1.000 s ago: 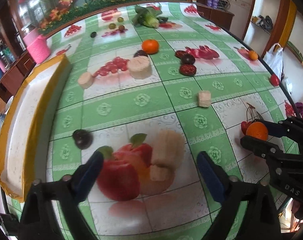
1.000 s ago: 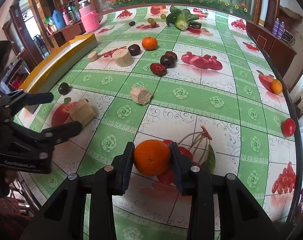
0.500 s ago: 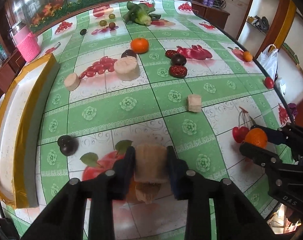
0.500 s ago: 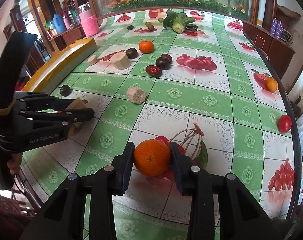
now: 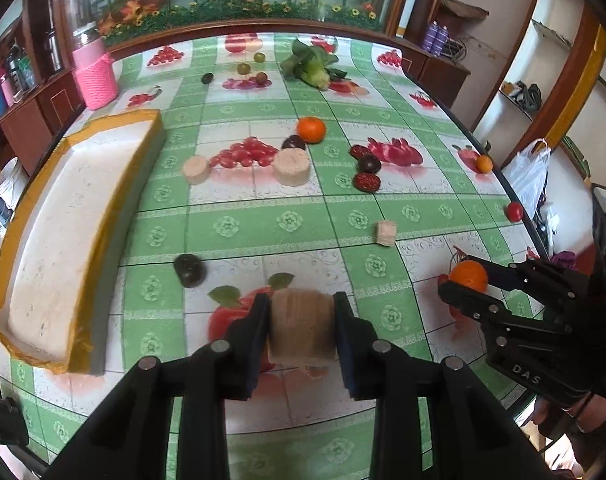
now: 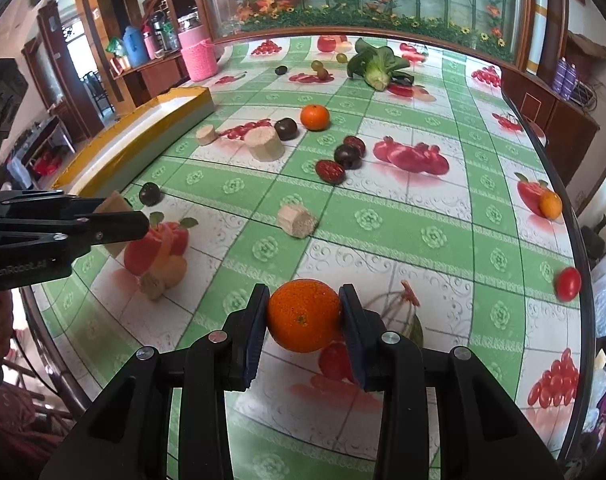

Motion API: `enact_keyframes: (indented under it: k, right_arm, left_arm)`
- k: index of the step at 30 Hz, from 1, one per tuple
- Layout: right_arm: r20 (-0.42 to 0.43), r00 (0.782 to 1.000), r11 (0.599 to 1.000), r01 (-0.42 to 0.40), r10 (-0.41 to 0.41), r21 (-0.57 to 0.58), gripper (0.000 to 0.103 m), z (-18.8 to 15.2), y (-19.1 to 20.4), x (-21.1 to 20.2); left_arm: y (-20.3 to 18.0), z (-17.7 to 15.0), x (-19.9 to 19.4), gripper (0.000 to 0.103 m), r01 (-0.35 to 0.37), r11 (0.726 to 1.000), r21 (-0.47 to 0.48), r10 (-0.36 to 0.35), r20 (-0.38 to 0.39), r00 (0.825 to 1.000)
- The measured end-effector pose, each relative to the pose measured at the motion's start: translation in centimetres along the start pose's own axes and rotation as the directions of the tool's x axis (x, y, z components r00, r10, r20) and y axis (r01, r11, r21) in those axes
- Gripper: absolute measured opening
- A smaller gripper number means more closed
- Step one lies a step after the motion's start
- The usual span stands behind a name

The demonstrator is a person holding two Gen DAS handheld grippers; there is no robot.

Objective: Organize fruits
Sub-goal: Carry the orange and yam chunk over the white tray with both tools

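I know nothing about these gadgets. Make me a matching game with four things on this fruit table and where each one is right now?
Things:
1. tan block
2. near orange
3. leafy vegetable
4. red tomato

Places:
a. at the table's right edge
b. between the right gripper's fingers
c. at the table's far end
d. between the left gripper's fingers

Pairs: 1-d, 2-b, 3-c, 4-a

Both tools are black plastic: the left tool (image 5: pixel 302 322) has blue pads and silver screw heads, its side lettered "GenRobot.AI"; the right tool (image 6: pixel 303 316) matches, marked "DAS", with bare skin of the right hand (image 5: pixel 559 420) behind it
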State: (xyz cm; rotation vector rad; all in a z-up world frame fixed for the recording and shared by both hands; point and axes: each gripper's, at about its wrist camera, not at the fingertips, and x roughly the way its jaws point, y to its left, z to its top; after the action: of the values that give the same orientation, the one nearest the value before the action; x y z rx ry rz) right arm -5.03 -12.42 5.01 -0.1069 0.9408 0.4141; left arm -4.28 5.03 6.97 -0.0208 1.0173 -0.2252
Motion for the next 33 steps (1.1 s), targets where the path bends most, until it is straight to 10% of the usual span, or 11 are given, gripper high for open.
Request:
enact_keyframes:
  k: [16, 33]
  right_arm:
    - [0.001, 0.994, 0.979, -0.107, 0.109, -0.176, 0.035, 7.8, 10.6, 3.2]
    - [-0.06, 0.971, 0.909, -0.238, 0.232, -0.343, 0.035, 15.5, 24.0, 10.9]
  left_arm:
    - [11.1, 0.0, -3.6, 0.034, -0.091, 0.983, -0.161, 0.105, 0.086, 0.991]
    - [22.6, -0.5, -0.4, 0.034, -0.226, 0.933, -0.279, 0.231, -0.017, 0.973]
